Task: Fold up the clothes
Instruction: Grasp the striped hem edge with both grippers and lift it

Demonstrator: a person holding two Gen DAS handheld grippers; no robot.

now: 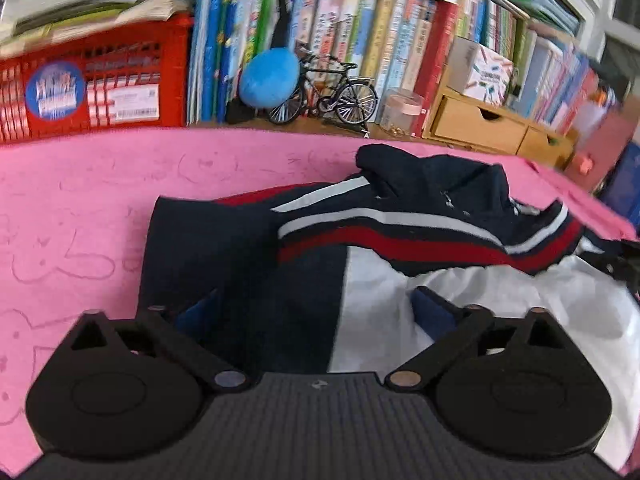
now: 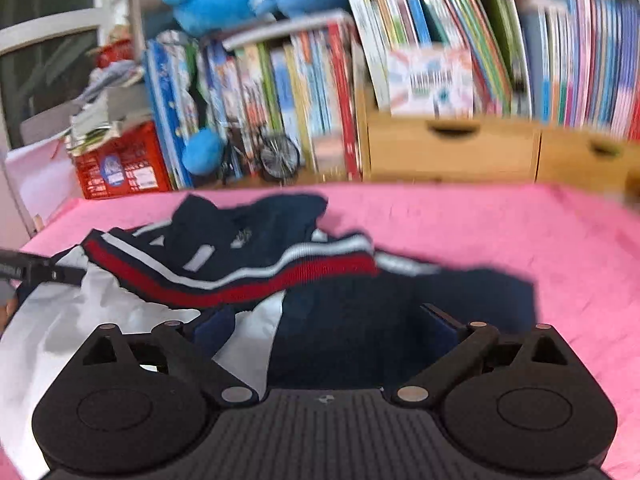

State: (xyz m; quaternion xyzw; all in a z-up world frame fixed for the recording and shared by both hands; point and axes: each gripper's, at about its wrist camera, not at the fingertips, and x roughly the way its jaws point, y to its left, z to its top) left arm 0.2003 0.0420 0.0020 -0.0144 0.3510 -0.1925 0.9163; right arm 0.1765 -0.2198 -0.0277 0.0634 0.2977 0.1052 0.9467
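A navy jacket point(image 1: 420, 200) with red and white stripes and a white panel lies rumpled on the pink cover point(image 1: 80, 200). In the left wrist view my left gripper point(image 1: 316, 308) hangs over the jacket's near part, jaws wide apart, one blue pad over navy cloth and the other over white. The pads grip nothing. In the right wrist view the same jacket point(image 2: 248, 240) lies ahead. My right gripper point(image 2: 326, 326) stands open low over its navy and white cloth, with nothing pinched. A black part of the left gripper point(image 2: 28, 270) shows at the left edge.
Behind the pink cover point(image 2: 520, 240) stand rows of books point(image 1: 360, 32), a red crate point(image 1: 92, 88), a blue plush ball point(image 1: 268, 78), a small model bicycle point(image 1: 328, 92), a clear jar point(image 1: 400, 114) and wooden drawers point(image 1: 476, 126). Bare pink cover lies left of the jacket.
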